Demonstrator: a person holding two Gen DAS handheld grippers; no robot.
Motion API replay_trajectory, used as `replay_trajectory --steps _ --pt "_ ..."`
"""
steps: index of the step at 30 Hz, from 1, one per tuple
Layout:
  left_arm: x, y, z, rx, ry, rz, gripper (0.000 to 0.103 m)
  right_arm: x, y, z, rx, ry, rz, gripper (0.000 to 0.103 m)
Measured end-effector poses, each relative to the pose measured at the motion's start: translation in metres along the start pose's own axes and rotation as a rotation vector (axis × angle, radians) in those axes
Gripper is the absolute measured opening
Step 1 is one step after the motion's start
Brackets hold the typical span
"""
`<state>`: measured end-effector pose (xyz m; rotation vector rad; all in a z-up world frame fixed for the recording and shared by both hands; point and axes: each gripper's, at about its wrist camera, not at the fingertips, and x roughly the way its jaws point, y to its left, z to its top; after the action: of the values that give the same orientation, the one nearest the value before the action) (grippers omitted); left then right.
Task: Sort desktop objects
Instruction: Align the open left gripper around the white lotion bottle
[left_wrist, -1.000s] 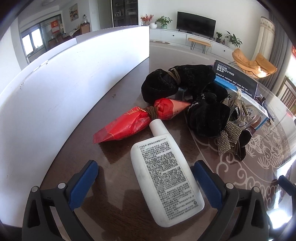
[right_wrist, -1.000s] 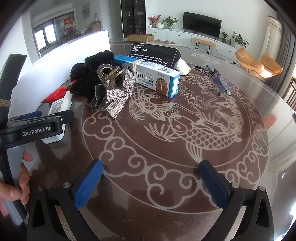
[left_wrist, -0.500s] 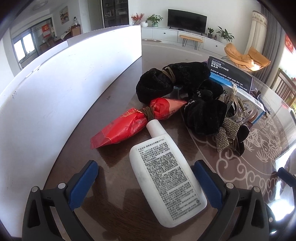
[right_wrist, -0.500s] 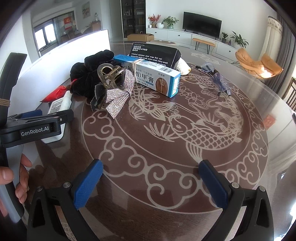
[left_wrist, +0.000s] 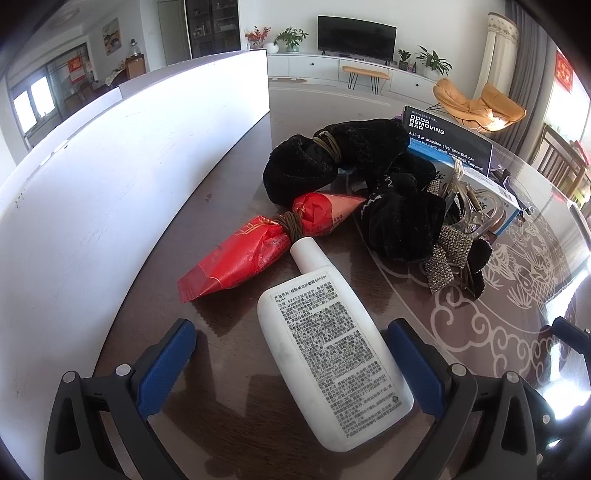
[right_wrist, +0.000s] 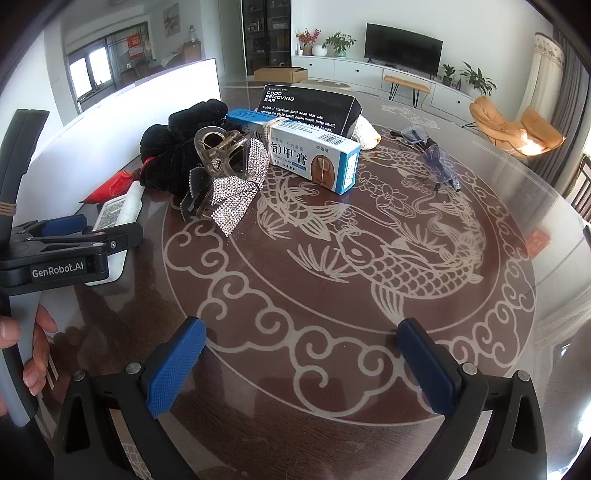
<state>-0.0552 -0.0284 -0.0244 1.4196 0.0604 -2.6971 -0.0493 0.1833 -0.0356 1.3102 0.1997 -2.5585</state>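
A white sunscreen bottle (left_wrist: 328, 354) lies flat on the dark table, its base between the wide-apart blue fingers of my left gripper (left_wrist: 291, 362), which is open. Beyond it lie a red packet (left_wrist: 258, 251) tied with a band, black velvet hair ties (left_wrist: 369, 177) and a rhinestone bow hair clip (left_wrist: 450, 251). In the right wrist view my right gripper (right_wrist: 299, 365) is open over bare table. The left gripper (right_wrist: 70, 243) appears at the left edge there, held by a hand (right_wrist: 29, 354), straddling the bottle (right_wrist: 118, 210). The bow clip (right_wrist: 232, 177) sits mid-left.
A blue-and-white ointment box (right_wrist: 310, 155) and a black odor-removing-bar box (right_wrist: 306, 107) stand behind the clip. Glasses (right_wrist: 432, 155) lie at the far right. A white panel (left_wrist: 110, 177) walls the table's left side. The glass table top (right_wrist: 369, 258) carries a fish pattern.
My left gripper has edged forward and turned slightly right, so the bottle sits deeper between its fingers. The right gripper has stayed put.
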Motion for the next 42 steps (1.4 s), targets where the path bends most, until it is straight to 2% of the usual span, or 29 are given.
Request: replay_trajectory --steps 42 --pt "-0.0029 -0.0012 -0.0019 -0.002 -0.007 -0.003 0.103 0.0012 0.0002 -0.0003 0.003 -0.001 -0.005 0.103"
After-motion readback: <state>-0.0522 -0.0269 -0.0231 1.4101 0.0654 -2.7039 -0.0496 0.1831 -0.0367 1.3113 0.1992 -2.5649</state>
